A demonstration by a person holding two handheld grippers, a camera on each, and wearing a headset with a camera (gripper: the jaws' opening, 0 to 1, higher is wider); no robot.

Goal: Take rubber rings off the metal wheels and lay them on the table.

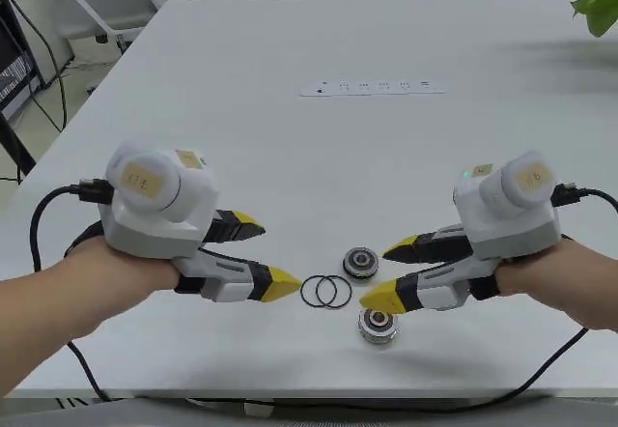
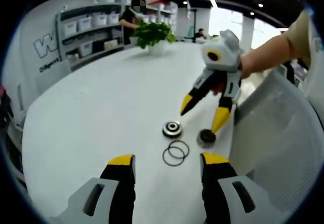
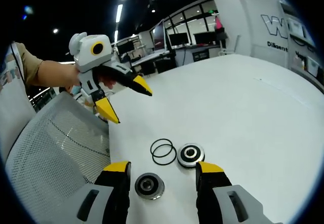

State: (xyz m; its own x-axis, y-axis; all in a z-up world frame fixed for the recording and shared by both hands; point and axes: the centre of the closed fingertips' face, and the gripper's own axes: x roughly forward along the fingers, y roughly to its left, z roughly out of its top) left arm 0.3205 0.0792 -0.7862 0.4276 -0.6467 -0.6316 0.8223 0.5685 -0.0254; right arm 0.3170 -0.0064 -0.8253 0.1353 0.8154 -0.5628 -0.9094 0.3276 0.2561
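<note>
Two thin black rubber rings (image 1: 325, 292) lie overlapping on the white table (image 1: 290, 108), between the yellow-tipped left gripper (image 1: 272, 253) and right gripper (image 1: 379, 274), both spread and empty. Small round metal wheels (image 1: 360, 262) sit just right of them. The stripping looks nearly finished, and the near wheel (image 1: 377, 325) may need checking next.

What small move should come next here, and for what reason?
Probably lower the right gripper around the near wheel, which lies just ahead between its open jaws. The left gripper is open too and holds nothing. Two rubber rings already lie on the table beside the far wheel; whether either wheel still carries a ring is unclear.
</note>
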